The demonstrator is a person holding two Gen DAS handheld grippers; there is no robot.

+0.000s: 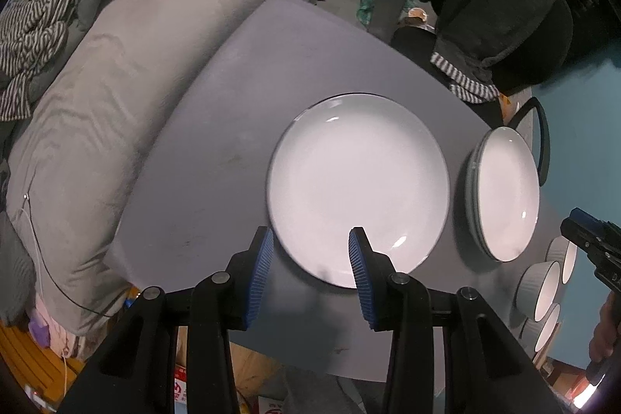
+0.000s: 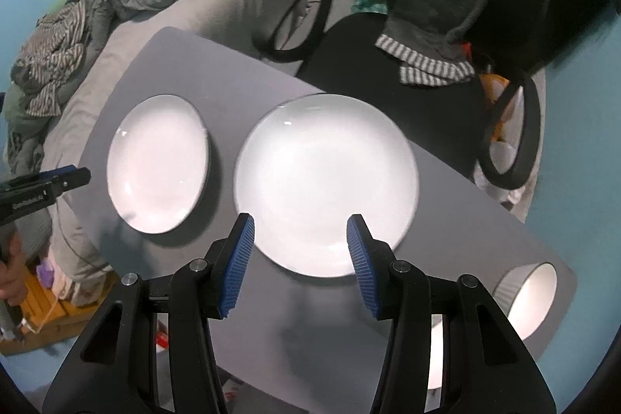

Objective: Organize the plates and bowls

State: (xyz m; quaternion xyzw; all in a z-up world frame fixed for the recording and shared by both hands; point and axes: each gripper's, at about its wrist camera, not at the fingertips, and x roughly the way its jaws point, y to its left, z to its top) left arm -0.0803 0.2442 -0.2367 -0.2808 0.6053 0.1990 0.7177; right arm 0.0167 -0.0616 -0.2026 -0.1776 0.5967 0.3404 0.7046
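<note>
The left gripper (image 1: 310, 258) hangs above the table (image 1: 217, 127) with its jaws partly apart and nothing between them. Below it, near the table's near edge, lies a single white plate (image 1: 359, 189).

The right gripper (image 2: 300, 245) is likewise partly open and empty, pointing down over the stack of plates (image 2: 326, 181). In the left view that stack (image 1: 504, 196) shows several grey rims one under another, so at least a few plates are already gathered there. It sits toward the table's far edge, just beside the single plate and apart from it.

Further right, at the table's right end, are the bowls (image 1: 543, 293). The left view shows about three ribbed ones crowded together, perhaps partly nested; I cannot tell whether they are properly stacked. The right view shows one bowl (image 2: 528, 297) clearly at the corner, with another white shape below it, partly hidden by the gripper.

By my judgement the task is well under way but not finished. The plate stack exists, one plate is not yet on it, and the bowls may need nesting. The likely next step is to lift the single plate by its rim and set it on the stack.
</note>
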